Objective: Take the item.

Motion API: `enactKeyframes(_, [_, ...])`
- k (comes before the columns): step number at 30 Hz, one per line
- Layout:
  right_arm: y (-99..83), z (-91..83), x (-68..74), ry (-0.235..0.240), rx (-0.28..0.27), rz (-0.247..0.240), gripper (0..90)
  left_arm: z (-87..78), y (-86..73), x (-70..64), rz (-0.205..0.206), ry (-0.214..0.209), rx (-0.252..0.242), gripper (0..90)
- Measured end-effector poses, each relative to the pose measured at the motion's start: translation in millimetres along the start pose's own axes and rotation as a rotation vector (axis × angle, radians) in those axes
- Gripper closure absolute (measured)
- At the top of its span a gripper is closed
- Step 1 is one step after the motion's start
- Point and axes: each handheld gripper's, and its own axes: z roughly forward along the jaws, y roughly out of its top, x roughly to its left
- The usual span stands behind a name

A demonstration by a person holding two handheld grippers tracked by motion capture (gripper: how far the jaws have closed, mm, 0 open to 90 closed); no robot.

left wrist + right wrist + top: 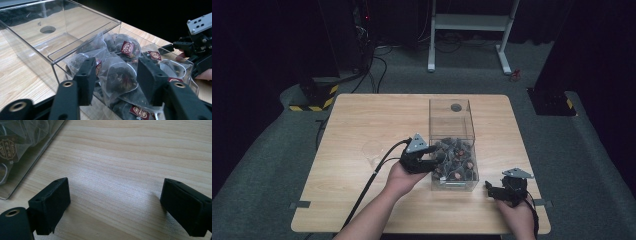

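High view: left tongs (433,156) reach into the clear box (452,112) on the tabletop (362,115). Left gripper view: jaws apart around a tea bag (117,75); closing comes next. Right gripper view: right tongs (115,206) gape, idle.

One clear box (452,131), many tea bags (120,77)

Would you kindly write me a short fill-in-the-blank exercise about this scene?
1. The tea bags lie in a clear ____.
2. The left gripper reaches into the box with its fingers ____.
3. The right gripper hovers over the bare ____, its fingers spread.

Missing words: box; open; table
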Motion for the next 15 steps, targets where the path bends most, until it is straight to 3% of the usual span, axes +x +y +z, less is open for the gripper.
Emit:
enactKeyframes(4, [-0.1, -0.2, 0.1, 0.000, 0.000, 0.001, 9.1, 3.0, -1.8, -2.5, 0.007, -0.010, 0.018, 58.2])
enactKeyframes(15, [-0.1, -0.3, 0.1, 0.002, 0.000, 0.000, 9.3, 2.6, -2.6, -3.9, 0.027, -0.004, 0.020, 83.3])
